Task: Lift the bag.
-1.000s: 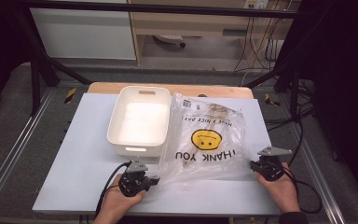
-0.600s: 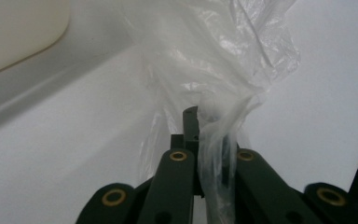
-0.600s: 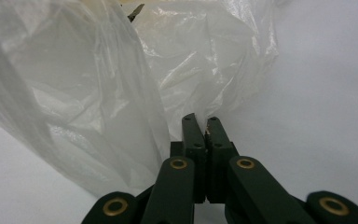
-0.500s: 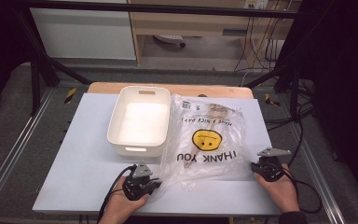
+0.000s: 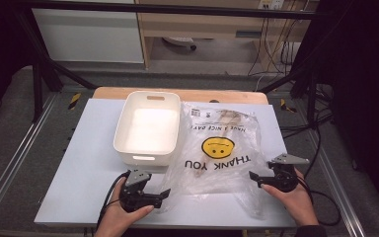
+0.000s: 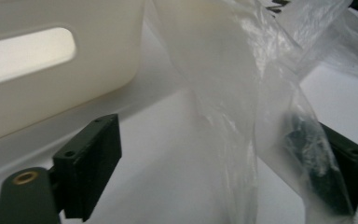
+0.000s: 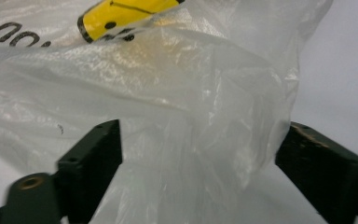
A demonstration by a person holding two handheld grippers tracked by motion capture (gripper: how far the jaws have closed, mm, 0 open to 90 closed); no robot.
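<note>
Lay flat on the pale tabletop (image 5: 79, 163): clear smiley-printed plastic bag (image 5: 217, 153), beside white rectangular plastic bin (image 5: 149, 127). Gaped wide around bag edges: left tool (image 5: 165, 193), right tool (image 5: 252, 177)

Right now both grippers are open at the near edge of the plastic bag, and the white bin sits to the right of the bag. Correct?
Not quite. In the high view the white bin sits to the left of the plastic bag, not the right. The rest holds: the left gripper and right gripper are both open at the bag's near edge.
</note>
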